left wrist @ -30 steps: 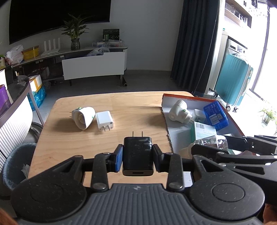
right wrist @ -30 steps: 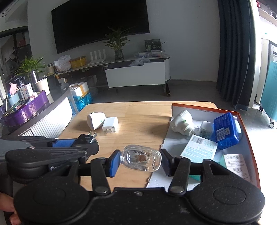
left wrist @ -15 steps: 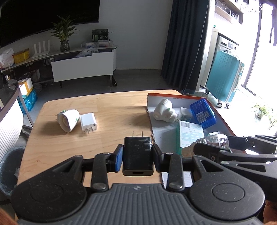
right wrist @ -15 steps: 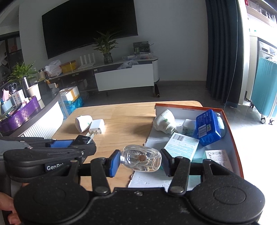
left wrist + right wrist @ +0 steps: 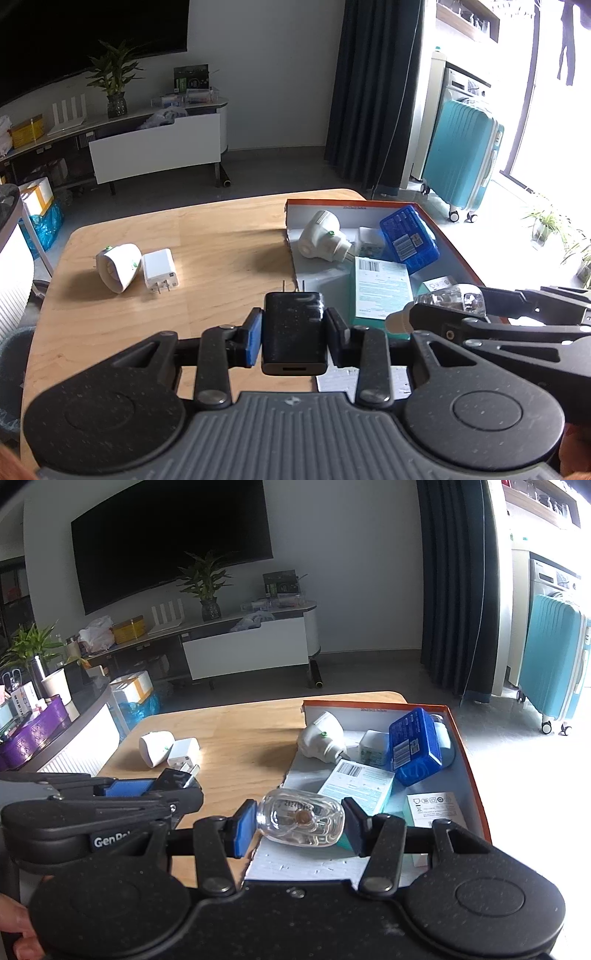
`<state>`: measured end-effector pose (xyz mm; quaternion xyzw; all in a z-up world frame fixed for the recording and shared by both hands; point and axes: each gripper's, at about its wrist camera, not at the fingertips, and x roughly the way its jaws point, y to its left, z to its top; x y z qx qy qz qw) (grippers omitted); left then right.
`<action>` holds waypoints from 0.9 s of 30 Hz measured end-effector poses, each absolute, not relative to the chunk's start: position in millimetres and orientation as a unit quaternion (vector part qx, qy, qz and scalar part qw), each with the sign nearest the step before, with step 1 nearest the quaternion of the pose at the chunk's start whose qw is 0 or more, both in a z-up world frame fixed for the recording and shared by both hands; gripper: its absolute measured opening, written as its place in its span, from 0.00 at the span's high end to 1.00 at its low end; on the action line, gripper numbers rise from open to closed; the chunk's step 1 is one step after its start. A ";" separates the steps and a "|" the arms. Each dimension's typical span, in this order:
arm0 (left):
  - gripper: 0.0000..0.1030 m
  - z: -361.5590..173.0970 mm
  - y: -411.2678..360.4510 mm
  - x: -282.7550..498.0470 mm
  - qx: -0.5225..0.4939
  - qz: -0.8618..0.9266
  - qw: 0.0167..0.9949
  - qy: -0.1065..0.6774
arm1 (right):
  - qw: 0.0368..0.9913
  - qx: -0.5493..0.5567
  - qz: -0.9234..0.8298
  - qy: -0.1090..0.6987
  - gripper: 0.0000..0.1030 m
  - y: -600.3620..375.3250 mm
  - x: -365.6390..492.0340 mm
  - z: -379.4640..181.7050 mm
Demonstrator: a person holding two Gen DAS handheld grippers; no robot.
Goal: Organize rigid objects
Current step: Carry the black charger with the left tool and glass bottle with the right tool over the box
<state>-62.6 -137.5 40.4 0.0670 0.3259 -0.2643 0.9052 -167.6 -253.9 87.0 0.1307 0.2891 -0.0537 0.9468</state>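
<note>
Left hand-held gripper clenched on a black charger, prongs pointing away, held above the near part of the counter just left of the box's torn near-left edge; right hand-held gripper grasping a clear glass bottle lying crosswise between its pads, over the near end of the orange-rimmed box. In the box lie a white cone-shaped plug, a blue box, a small white adapter and a teal-and-white carton. A second white cone plug and a white charger rest touching on the far-left counter, not yet boxed

Risks, as judged: the bottle is smooth and rounded, held only at its ends, so it may twist or slip if tilted; dropped on the carton, it could roll. The two hand-held grippers sit close side by side, so they may collide if both enter the box together. The charger's prongs could catch the ragged cardboard edge on entry

View differences: the left wrist view shows the bottle's pale cap and the charger's port face; the right wrist view shows the bottle's base, a white leaflet on the box's right side, and part of a hand at lower left
</note>
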 end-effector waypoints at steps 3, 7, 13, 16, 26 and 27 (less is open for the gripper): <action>0.65 39.4 -142.8 -63.3 0.068 -0.270 0.903 0.328 | 0.946 0.133 -0.060 0.289 0.41 -258.2 -170.1 85.7; 0.65 39.6 -152.5 -65.2 0.070 -0.280 0.900 0.327 | 0.945 0.136 -0.071 0.288 0.41 -266.7 -174.0 83.6; 0.65 38.5 -170.5 -68.1 0.077 -0.300 0.893 0.326 | 0.942 0.142 -0.095 0.287 0.41 -282.6 -183.0 80.9; 0.65 36.8 -180.1 -70.4 0.081 -0.314 0.888 0.327 | 0.940 0.147 -0.109 0.288 0.41 -291.0 -187.8 78.4; 0.65 33.4 -209.6 -71.1 0.092 -0.341 0.877 0.327 | 0.936 0.154 -0.142 0.284 0.41 -316.8 -194.7 74.3; 0.65 33.3 -211.9 -70.6 0.093 -0.343 0.876 0.327 | 0.935 0.155 -0.143 0.284 0.41 -318.8 -194.2 73.9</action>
